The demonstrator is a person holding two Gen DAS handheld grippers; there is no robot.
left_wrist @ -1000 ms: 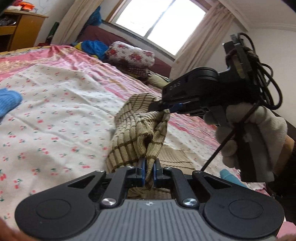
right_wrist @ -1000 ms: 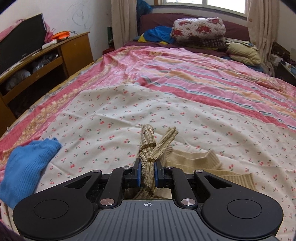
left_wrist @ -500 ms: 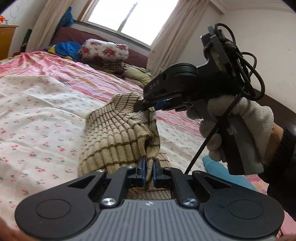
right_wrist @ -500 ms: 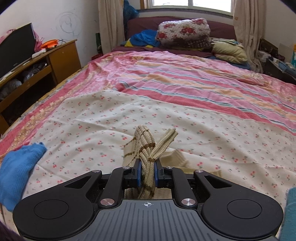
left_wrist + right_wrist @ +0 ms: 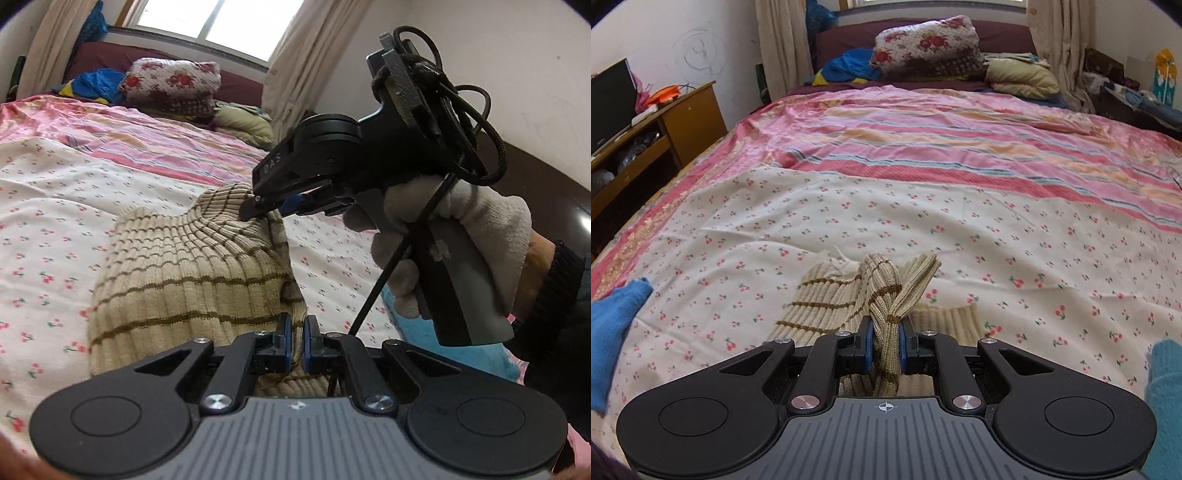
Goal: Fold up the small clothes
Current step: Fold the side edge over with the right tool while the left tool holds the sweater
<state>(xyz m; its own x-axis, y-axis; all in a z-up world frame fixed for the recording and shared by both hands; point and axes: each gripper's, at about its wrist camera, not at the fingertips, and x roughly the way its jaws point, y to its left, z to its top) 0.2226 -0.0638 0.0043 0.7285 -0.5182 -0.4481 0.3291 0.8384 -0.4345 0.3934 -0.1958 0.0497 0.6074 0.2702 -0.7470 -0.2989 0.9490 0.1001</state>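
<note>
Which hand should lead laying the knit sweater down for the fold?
Probably the right. The right tongs pinch the beige striped sweater at its raised peak, above open bedspread; the left tongs clamp a low edge, better as an anchor.

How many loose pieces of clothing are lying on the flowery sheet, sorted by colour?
Beige striped knit: 1, the sweater, held by both grippers
Blue: 1, the blue garment at the left edge
Turquoise: 1, the turquoise garment at the right edge
Total: 3

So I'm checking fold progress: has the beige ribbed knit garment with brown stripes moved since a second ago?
Yes. In the right wrist view the beige ribbed knit garment has been carried right, away from the blue cloth, now at the left edge.
</note>
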